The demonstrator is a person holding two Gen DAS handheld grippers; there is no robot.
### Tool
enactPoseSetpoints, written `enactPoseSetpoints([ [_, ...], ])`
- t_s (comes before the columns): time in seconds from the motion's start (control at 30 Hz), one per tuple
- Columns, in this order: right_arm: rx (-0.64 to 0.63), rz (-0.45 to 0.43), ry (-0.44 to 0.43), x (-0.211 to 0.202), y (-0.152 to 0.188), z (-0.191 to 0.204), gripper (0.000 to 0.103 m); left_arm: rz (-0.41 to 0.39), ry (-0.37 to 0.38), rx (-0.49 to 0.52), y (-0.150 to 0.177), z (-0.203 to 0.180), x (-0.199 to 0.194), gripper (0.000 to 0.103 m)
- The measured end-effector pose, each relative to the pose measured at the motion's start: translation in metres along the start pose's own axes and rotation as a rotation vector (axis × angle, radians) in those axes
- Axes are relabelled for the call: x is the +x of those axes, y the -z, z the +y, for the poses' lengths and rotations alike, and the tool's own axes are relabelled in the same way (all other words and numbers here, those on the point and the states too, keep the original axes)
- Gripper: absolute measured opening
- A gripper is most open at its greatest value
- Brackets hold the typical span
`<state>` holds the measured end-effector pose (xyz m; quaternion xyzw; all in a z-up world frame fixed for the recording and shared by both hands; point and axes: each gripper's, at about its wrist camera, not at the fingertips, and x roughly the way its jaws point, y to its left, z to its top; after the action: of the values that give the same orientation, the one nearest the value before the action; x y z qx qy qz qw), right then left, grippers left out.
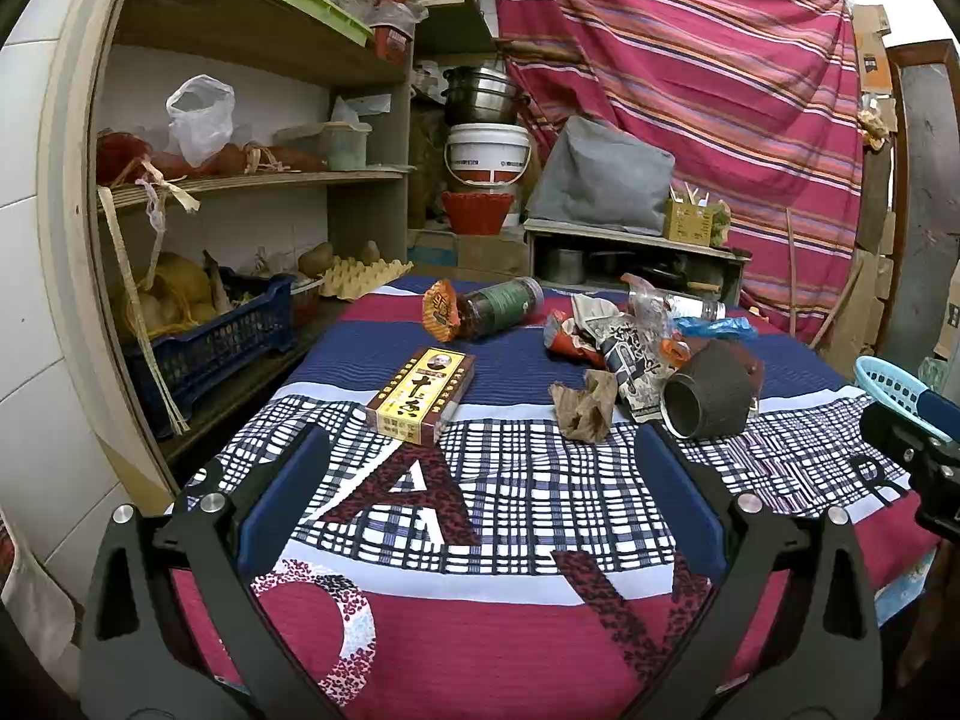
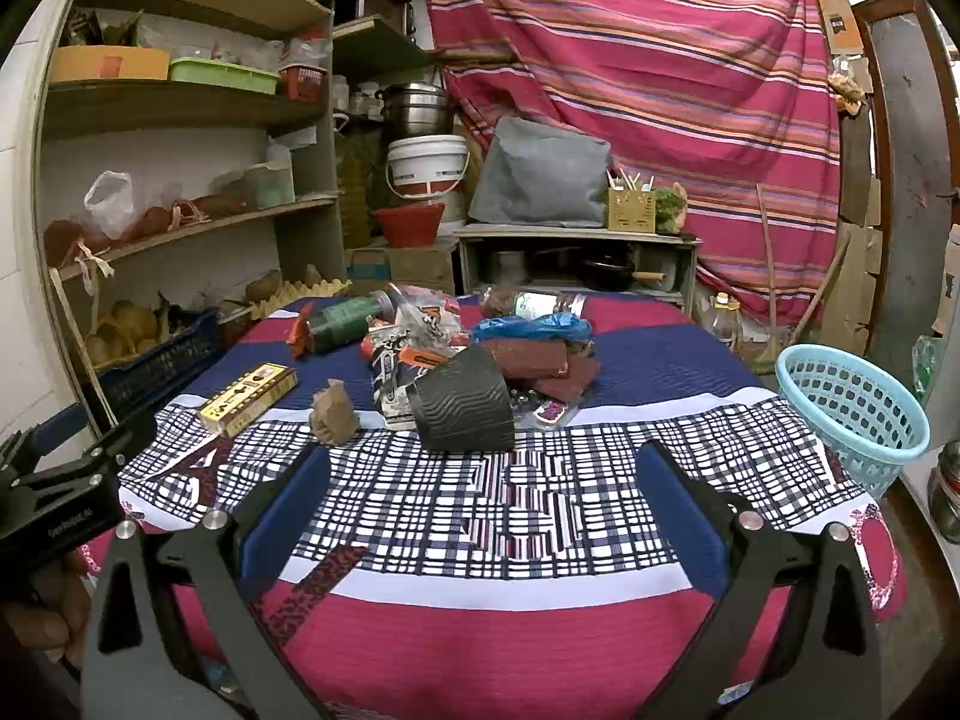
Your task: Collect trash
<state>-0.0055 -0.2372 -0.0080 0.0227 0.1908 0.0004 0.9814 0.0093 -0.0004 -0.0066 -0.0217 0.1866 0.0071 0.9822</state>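
Trash lies on the cloth-covered table (image 1: pixel 510 600): a yellow-brown box (image 1: pixel 422 394), a crumpled brown paper (image 1: pixel 585 405), a dark ribbed cup on its side (image 1: pixel 708 390), crumpled wrappers (image 1: pixel 612 336) and a dark jar with a green label (image 1: pixel 498 306). The right wrist view shows the same box (image 2: pixel 247 399), paper (image 2: pixel 333 413), cup (image 2: pixel 465 399), a blue plastic bag (image 2: pixel 531 327) and a light-blue basket (image 2: pixel 852 414) at the table's right edge. My left gripper (image 1: pixel 480 456) is open and empty, short of the box. My right gripper (image 2: pixel 480 459) is open and empty, short of the cup.
Wooden shelves (image 1: pixel 240 180) with bags, a blue crate (image 1: pixel 210 348) and an egg tray stand left of the table. A low cabinet (image 2: pixel 576 258), a white bucket (image 2: pixel 427 165) and a striped hanging cloth (image 2: pixel 660 90) are behind it. The other gripper shows at the left edge in the right wrist view (image 2: pixel 66 480).
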Motion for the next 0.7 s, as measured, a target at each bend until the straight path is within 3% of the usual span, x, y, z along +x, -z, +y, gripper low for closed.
enactPoseSetpoints([
  [0.7,0.003,0.003,0.001,0.0006,-0.0002,-0.0023,0.099,0.003,-0.001,0.004,0.0018,-0.0011,0.0009,0.098],
])
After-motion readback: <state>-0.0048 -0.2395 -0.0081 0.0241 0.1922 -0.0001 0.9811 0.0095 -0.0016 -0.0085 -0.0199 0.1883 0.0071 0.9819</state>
